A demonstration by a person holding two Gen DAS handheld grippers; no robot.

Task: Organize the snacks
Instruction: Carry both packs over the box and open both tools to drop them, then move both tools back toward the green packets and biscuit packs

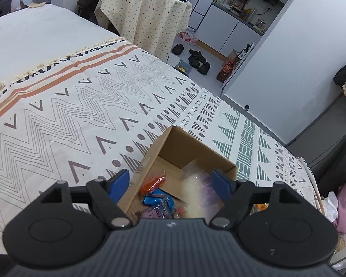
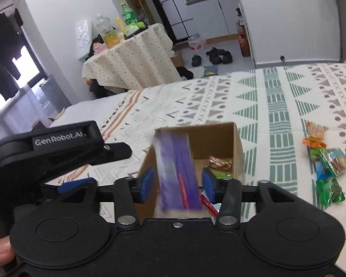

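Right wrist view: hovering over a cardboard box [image 2: 236,145] on the patterned bedspread [image 2: 276,106].
Right gripper [image 2: 178,185] standing released, pads clear of a blurred purple packet [image 2: 176,168] tipping into the box; left gripper [image 1: 171,183] spread wide above wrapped snacks [image 1: 158,199]; loose snack packets [image 2: 327,173] lying at three o'clock.

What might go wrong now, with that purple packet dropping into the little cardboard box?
The blurred purple packet sits between the right hand-held gripper's open fingers, tall against the box; it may lean out or tip it. Snacks already crowd the bottom. The packets on the cloth lie near its edge and could slide.
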